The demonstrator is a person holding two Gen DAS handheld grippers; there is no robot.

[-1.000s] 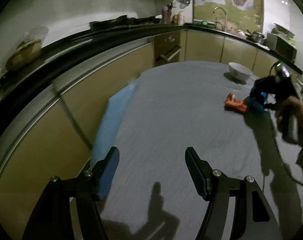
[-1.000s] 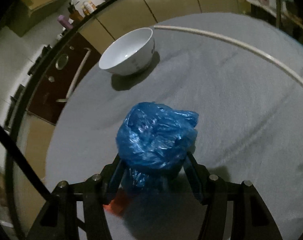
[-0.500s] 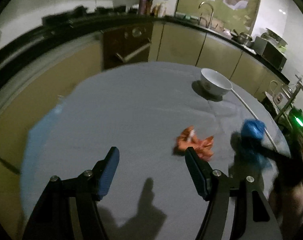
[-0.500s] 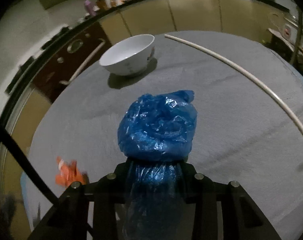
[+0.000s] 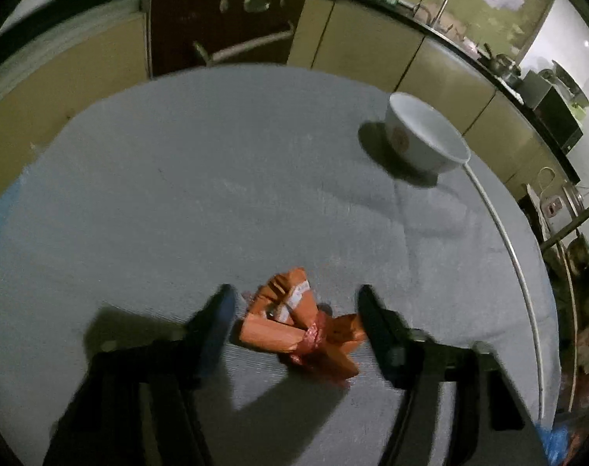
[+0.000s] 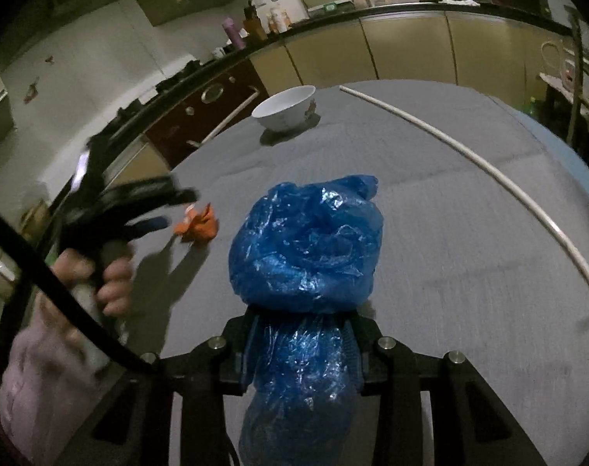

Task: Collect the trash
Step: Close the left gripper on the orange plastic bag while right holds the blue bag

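Observation:
A crumpled orange wrapper (image 5: 294,322) lies on the grey table cloth (image 5: 216,194). My left gripper (image 5: 294,310) straddles it, fingers on either side, jaws closing; the pads do not clearly press on it. From the right wrist view the same wrapper (image 6: 197,225) sits under the left gripper (image 6: 166,206), which a hand (image 6: 112,275) holds. My right gripper (image 6: 306,318) is shut on the neck of a crumpled blue plastic bag (image 6: 306,240), held above the cloth.
A white bowl (image 5: 426,139) stands at the table's far side, also seen as the bowl (image 6: 284,110) in the right wrist view. A long white rod (image 6: 469,155) lies along the right side. Kitchen cabinets and a counter ring the table.
My left gripper swept across the table to the orange wrapper and its jaws narrowed around it. My right gripper shut on the blue bag, lifted it and drew back from the bowl.

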